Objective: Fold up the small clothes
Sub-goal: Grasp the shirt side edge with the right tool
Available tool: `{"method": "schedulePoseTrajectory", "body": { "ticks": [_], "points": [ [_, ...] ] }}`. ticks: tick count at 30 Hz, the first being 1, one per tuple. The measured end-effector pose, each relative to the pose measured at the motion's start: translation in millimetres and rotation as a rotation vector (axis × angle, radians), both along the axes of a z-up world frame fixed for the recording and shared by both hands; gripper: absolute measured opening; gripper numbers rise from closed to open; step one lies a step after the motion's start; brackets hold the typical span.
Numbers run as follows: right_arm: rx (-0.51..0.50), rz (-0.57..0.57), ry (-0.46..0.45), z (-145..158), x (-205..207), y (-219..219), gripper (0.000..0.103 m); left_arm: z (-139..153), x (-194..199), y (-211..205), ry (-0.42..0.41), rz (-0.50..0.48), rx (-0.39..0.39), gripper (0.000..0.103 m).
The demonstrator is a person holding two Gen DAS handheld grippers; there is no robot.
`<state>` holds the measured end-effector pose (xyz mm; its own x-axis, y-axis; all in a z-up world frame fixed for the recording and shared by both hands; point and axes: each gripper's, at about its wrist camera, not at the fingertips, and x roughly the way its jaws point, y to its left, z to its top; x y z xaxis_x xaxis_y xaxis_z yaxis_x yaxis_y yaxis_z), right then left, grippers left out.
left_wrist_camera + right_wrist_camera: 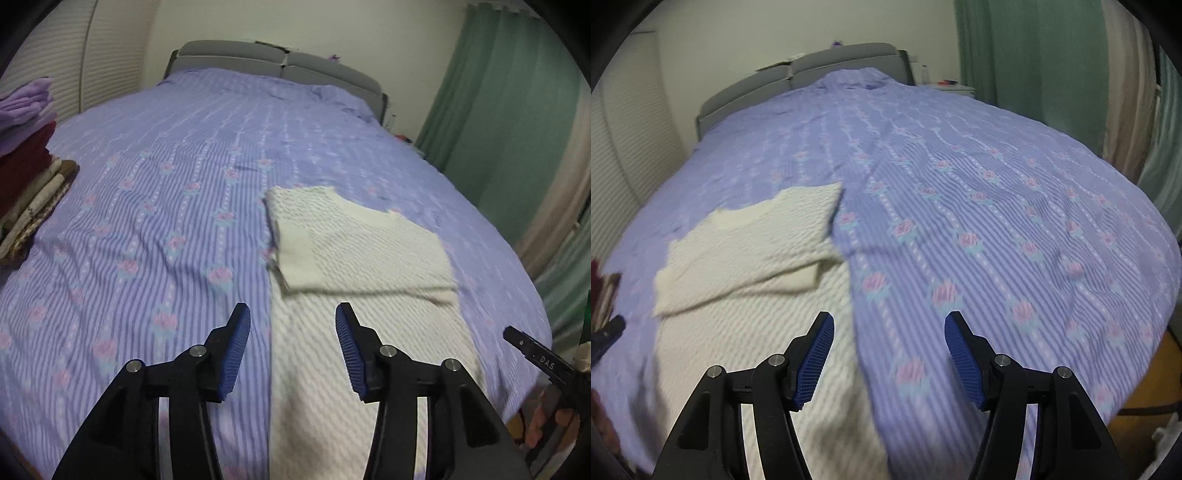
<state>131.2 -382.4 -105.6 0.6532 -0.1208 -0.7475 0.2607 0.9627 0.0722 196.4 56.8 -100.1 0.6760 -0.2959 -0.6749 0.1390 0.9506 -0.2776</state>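
Note:
A white knitted garment [354, 280] lies flat on the purple flowered bed cover [155, 221], its far part folded over the near part. My left gripper [291, 332] is open and empty, hovering above the garment's near left edge. In the right wrist view the garment [750, 258] lies left of centre. My right gripper [889, 339] is open and empty above the garment's near right edge and the cover [997, 229]. The right gripper's body shows at the right edge of the left wrist view [535, 354].
A stack of folded clothes [26, 162] in purple, dark red and cream sits at the bed's left edge. A grey headboard [280, 62] is at the far end. Green curtains [491, 110] hang on the right. A bedside table [955, 88] stands by the curtains.

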Motion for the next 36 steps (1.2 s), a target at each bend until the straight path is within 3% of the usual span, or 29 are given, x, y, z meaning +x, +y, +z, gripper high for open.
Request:
{"method": "schedulePoseTrajectory", "body": {
  "ticks": [7, 13, 24, 30, 36],
  "points": [
    [0.02, 0.09, -0.019, 6.5, -59.0, 16.3, 0.063, -19.7, -54.0, -3.5, 0.061, -0.066, 0.004, 0.051],
    [0.119, 0.11, 0.023, -19.5, -89.9, 17.2, 0.063, -44.1, -76.3, 4.5, 0.147, -0.055, -0.031, 0.051],
    [0.23, 0.098, 0.062, -57.8, -93.4, 9.9, 0.063, -76.1, -81.7, 12.1, 0.268, -0.087, -0.134, 0.051],
    [0.279, 0.079, 0.098, -71.6, -91.6, 2.7, 0.062, -92.0, -78.7, 0.5, 0.289, -0.114, -0.112, 0.051],
    [0.321, 0.092, 0.125, -83.5, -84.4, 3.2, 0.049, -94.0, -74.0, -7.2, 0.288, -0.128, -0.134, 0.05]
  ]
}}
